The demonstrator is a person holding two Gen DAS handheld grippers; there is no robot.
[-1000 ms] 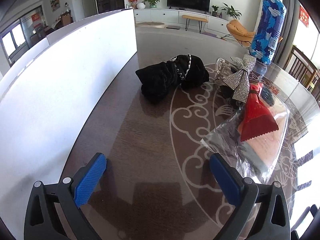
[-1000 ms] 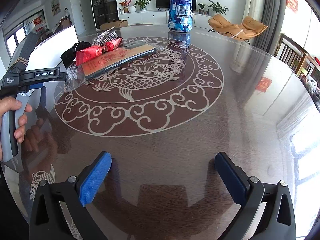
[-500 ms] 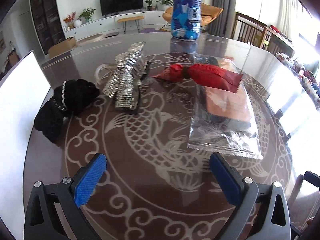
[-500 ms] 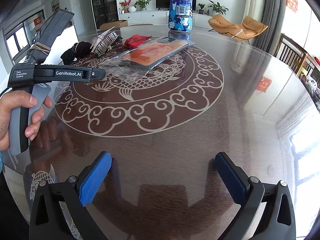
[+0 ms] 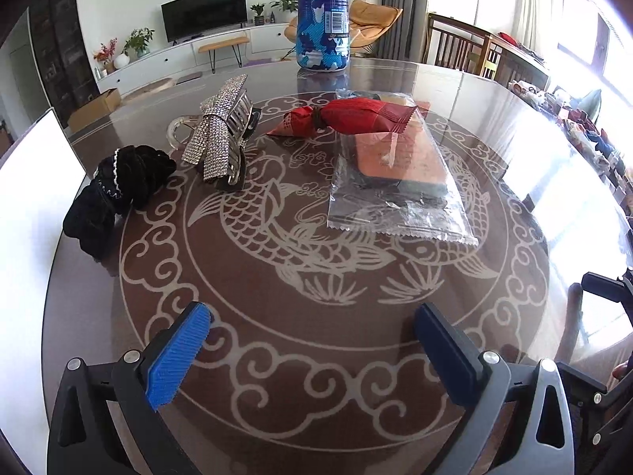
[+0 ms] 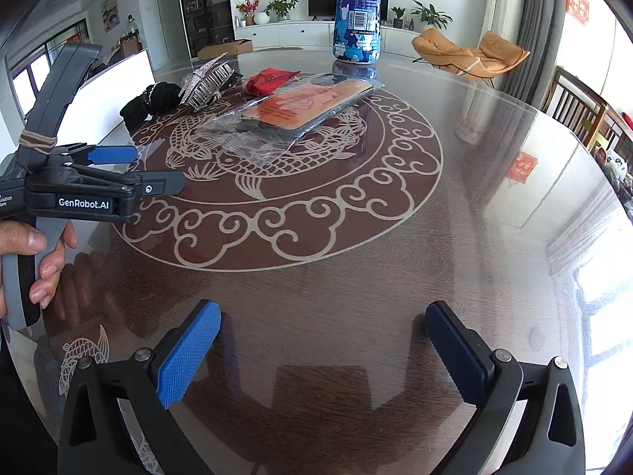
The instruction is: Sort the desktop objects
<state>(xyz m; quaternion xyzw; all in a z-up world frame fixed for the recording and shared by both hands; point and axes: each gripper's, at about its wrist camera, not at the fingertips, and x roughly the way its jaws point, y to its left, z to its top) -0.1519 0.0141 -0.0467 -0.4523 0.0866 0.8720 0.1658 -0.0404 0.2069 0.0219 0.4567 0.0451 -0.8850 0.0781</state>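
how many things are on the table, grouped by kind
hair accessories: 2, black velvet scrunchie and rhinestone bow claw clip
sealed packets: 2, red foil snack packet and clear plastic bag with an orange item
bottles: 1, blue camouflage bottle
total: 5

one bottle (image 5: 322, 16), one scrunchie (image 5: 118, 198), two packets (image 5: 356, 120)

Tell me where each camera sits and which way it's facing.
Left wrist: on the left gripper, low over the table, facing the scrunchie, hair clip, red packet and bottle; own open fingers show.
Right wrist: on the right gripper, further back, facing the same cluster; shows its fingers, the left gripper and hand.
Shared: bottle, clear bag.
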